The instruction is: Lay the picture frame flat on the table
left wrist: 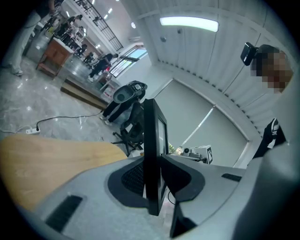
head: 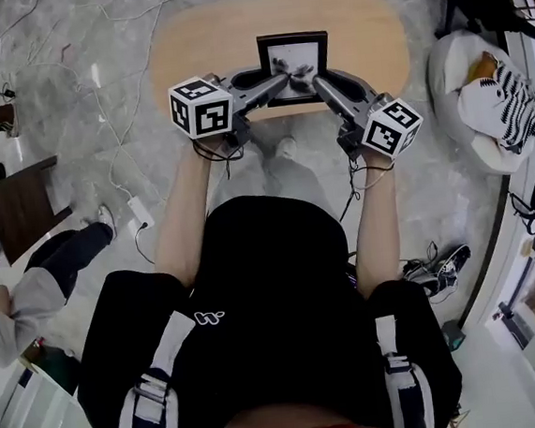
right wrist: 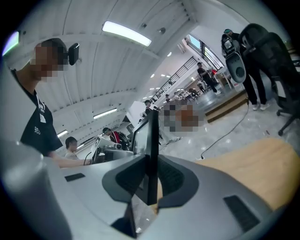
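A black picture frame [head: 294,65] with a black-and-white picture faces up toward the head camera over the near edge of the oval wooden table [head: 203,36]. My left gripper [head: 283,78] and right gripper [head: 307,78] both meet at its lower edge. In the left gripper view the frame [left wrist: 151,140] stands edge-on between the jaws of the left gripper [left wrist: 152,180], and the pads press on it. The right gripper view shows the same: the right gripper [right wrist: 150,180] is shut on the frame [right wrist: 151,140]. I cannot tell whether the frame's bottom edge touches the table.
A white beanbag [head: 457,77] with a striped cloth lies right of the table. Cables and a power strip [head: 141,211] run over the grey floor at left. A brown board [head: 22,204] and a seated person are at far left. Shoes [head: 441,272] lie at right.
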The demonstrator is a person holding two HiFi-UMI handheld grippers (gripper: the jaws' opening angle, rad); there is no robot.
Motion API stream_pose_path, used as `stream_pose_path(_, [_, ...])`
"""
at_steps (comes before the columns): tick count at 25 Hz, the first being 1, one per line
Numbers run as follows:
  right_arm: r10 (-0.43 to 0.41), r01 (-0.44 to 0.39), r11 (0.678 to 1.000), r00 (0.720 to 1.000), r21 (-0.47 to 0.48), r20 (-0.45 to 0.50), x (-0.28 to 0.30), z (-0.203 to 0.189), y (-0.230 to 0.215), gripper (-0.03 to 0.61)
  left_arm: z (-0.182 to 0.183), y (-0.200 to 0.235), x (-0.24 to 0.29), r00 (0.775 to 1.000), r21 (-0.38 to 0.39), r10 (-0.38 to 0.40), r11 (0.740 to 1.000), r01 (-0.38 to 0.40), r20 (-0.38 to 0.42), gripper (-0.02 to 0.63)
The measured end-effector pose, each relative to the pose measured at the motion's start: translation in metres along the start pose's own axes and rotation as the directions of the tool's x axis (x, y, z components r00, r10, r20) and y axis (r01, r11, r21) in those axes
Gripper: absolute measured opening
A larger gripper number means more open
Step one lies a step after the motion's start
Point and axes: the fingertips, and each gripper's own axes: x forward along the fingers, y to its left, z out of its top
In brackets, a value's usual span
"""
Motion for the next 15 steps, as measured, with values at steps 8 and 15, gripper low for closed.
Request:
stream_pose_path(8, [-0.095,0.101,0.977,0.995,0.189,-0.044,0.055,-0.077,-0.089,0.072,-0.052,0.115,0.024,0.990,-0.155,0.048,0.986,-0.068,-0.133,0.081])
stream_pose_path(15, [-0.157,0.189,0.935,0.979,0.300,-0.127,0.068,-0.181,-0.149,0.072,-0.147,0.190,0.046,0.977,-0.290,0.054,0.950,-0.114,-0.206,0.086])
